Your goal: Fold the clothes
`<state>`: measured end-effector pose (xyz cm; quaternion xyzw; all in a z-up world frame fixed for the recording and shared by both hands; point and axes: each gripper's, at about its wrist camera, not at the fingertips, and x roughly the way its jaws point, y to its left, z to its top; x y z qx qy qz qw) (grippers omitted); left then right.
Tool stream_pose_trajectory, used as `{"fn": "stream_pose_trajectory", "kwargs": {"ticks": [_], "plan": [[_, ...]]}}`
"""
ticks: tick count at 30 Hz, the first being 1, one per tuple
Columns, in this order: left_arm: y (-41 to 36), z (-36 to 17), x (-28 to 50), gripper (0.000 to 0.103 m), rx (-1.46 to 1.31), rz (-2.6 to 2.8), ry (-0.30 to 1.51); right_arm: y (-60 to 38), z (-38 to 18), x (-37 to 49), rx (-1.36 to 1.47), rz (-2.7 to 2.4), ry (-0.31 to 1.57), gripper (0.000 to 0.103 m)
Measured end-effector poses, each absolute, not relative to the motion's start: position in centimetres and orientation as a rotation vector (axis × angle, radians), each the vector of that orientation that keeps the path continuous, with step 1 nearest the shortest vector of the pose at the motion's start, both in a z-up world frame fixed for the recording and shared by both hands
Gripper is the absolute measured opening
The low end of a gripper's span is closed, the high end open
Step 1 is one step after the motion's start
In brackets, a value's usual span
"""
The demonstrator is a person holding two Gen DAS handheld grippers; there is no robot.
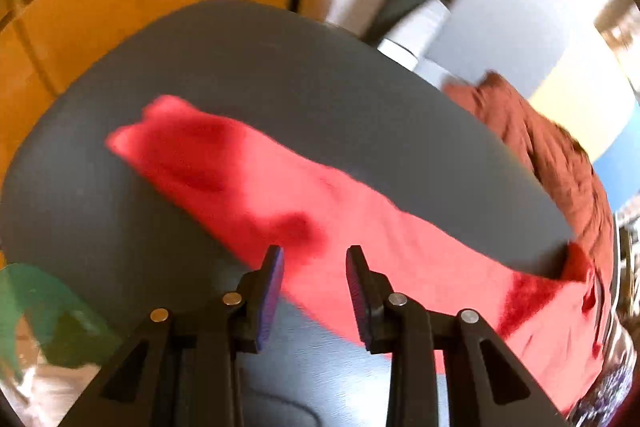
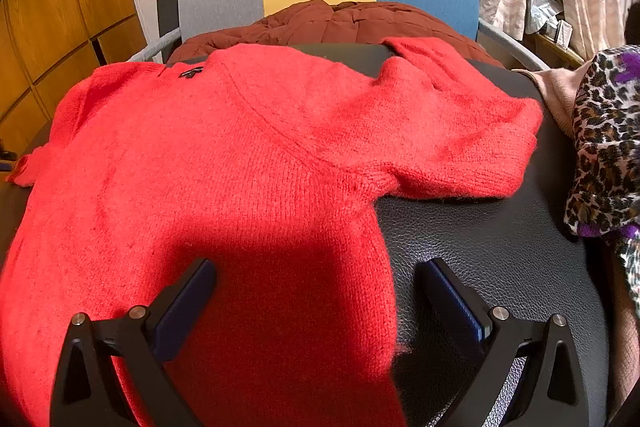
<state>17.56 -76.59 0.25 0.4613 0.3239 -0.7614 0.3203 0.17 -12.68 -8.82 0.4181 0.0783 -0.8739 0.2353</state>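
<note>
- Dark leather-look surface (image 2: 480, 247) fills both views, striped chair behind.
- Fuzzy red knit sweater (image 2: 240, 155) lies spread flat on it: soft, light, floppy, likely to sag; take a sleeve cuff or hem.
- Left gripper (image 1: 315, 259) and right gripper (image 2: 316, 291): jaws apart, empty.

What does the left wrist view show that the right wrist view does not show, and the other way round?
Only the left wrist view: the left gripper, open above one long sleeve, and something green at the table corner. Only the right wrist view: the right gripper, open wide over the sweater body, a small dark emblem near the collar, and a leopard-print cloth. Both: the red sweater, the dark table, the brown garment.
</note>
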Motion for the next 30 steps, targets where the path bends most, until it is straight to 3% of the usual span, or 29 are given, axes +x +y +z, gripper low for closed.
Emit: {"fn": "stream_pose_trajectory", "kwargs": {"ticks": [5,12,20,25,30], "plan": [[-75.7,-2.3,15.1,0.032,1.284,-1.955,0.830,-12.8,-8.8,0.0,1.146,-2.396,0.214,0.103],[-76.0,-2.2,20.6,0.024,1.151,-1.784,0.964,-12.4,-8.9,-0.2,1.147,-2.399,0.215,0.103],[-74.8,-0.9,25.9,0.025,1.008,-1.577,1.033,-12.5,-8.9,-0.3,1.150,-2.404,0.222,0.103],[-67.7,3.6,23.4,0.026,0.978,-1.882,0.892,-12.6,-8.9,-0.4,1.153,-2.409,0.228,0.103],[-54.1,4.8,16.9,0.028,1.150,-2.352,0.738,-12.6,-8.8,-0.2,1.166,-2.413,0.226,0.103]]}}
